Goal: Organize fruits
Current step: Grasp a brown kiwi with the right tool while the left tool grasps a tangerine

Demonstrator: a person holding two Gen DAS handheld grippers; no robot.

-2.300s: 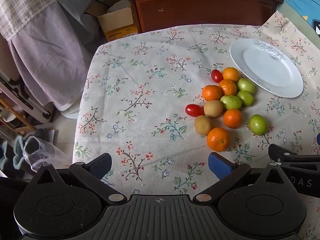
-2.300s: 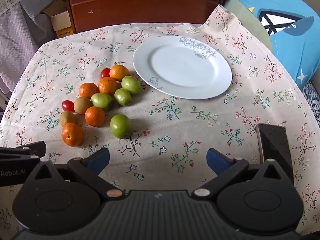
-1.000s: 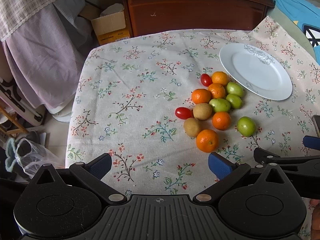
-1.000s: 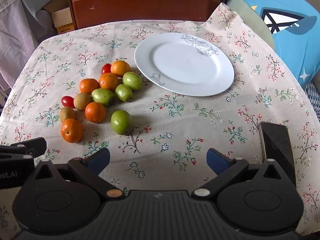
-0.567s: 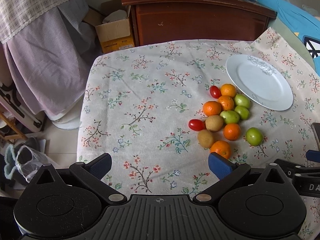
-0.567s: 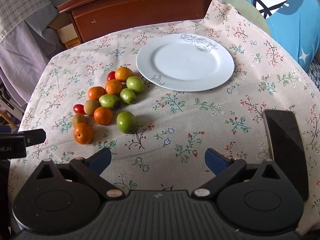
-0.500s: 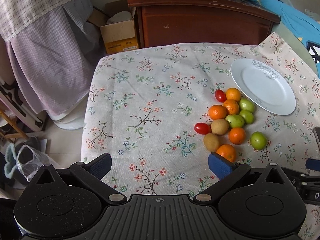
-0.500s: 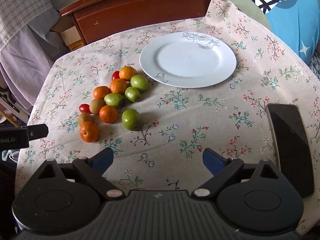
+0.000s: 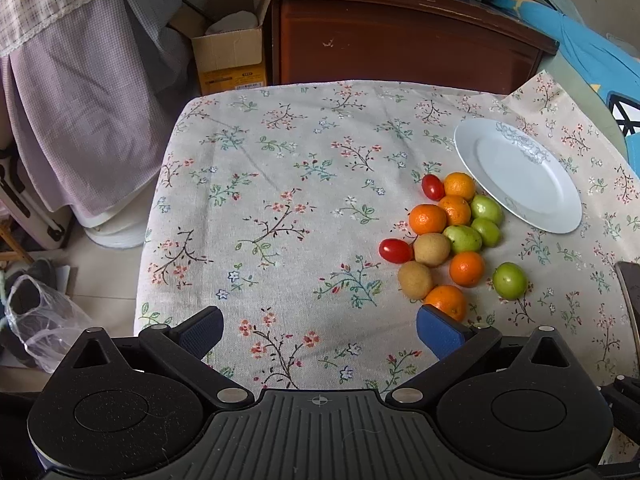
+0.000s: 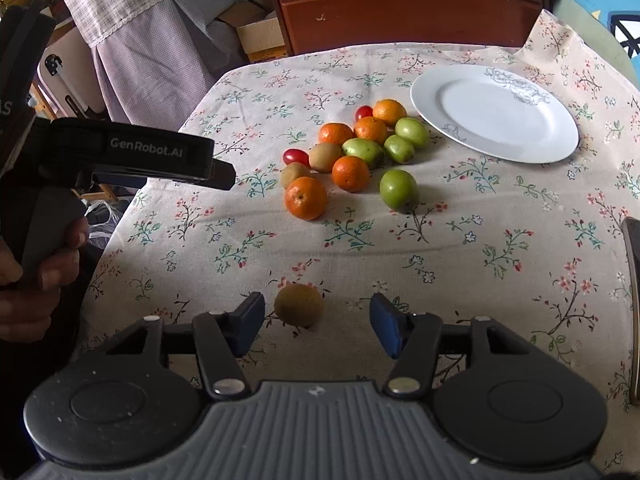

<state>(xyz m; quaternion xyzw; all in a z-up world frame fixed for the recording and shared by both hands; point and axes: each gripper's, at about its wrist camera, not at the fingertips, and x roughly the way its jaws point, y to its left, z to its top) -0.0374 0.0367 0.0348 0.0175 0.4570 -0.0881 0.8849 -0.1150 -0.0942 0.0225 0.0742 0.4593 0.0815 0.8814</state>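
A cluster of fruit lies on the floral tablecloth: several oranges (image 9: 427,219), green fruits (image 9: 509,281), brown kiwis (image 9: 431,249) and two red tomatoes (image 9: 395,250). An empty white plate (image 9: 520,176) sits behind them; it also shows in the right wrist view (image 10: 496,114). My left gripper (image 9: 319,330) is open and empty above the table's near edge, left of the fruit. My right gripper (image 10: 316,326) is open, with a lone kiwi (image 10: 298,305) on the cloth between its fingers, apart from both. The left gripper's body (image 10: 132,152) shows at the left of the right wrist view.
A dark phone (image 10: 633,304) lies at the table's right edge. A wooden cabinet (image 9: 400,40) stands behind the table, a cardboard box (image 9: 230,56) and hanging cloth to its left. Bags lie on the floor (image 9: 36,320) at left.
My right gripper has swung left and pulled back, narrowed its opening, and a lone kiwi now lies between its fingers. My left gripper has drawn back a little, staying open.
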